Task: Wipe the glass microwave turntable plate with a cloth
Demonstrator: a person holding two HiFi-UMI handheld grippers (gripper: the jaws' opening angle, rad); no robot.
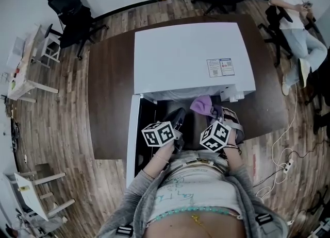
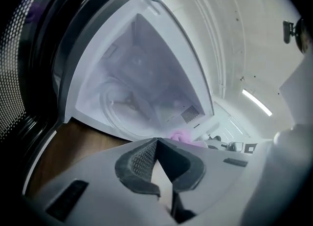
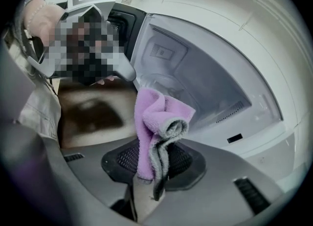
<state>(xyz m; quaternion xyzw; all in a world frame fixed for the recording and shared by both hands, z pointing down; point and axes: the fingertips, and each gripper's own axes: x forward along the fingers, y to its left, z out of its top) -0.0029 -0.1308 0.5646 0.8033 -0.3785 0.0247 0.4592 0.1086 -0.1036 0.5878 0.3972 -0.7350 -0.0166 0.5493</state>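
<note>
- A black office chair (image 1: 72, 13) stands on the wood floor at the far left, well apart from the dark brown surface (image 1: 111, 98).
- The microwave's door (image 1: 133, 134) is swung open on the left side of the cavity. Its dark dotted window fills the left edge of the left gripper view.
- The left gripper (image 2: 157, 141) hovers in front of the open cavity, just right of the door. Its fingers (image 2: 138, 164) are pressed together with nothing between them.
- The glass turntable plate (image 2: 110, 107) lies flat on the floor of the white cavity. It shows beyond the left gripper and is apart from both grippers.
- The white microwave (image 1: 191, 56) sits on the surface, with a printed label on its top toward the right.
- The purple cloth (image 3: 154, 117), grey on one face, stands up bunched and folded at the mouth of the cavity.
- The right gripper (image 3: 157, 147) is just beside the left one, and its fingers (image 3: 182, 160) are clamped on the lower part of the cloth.
- At the far right, a person (image 1: 296, 15) sits in a chair, and white cables (image 1: 283, 154) trail over the floor.
</note>
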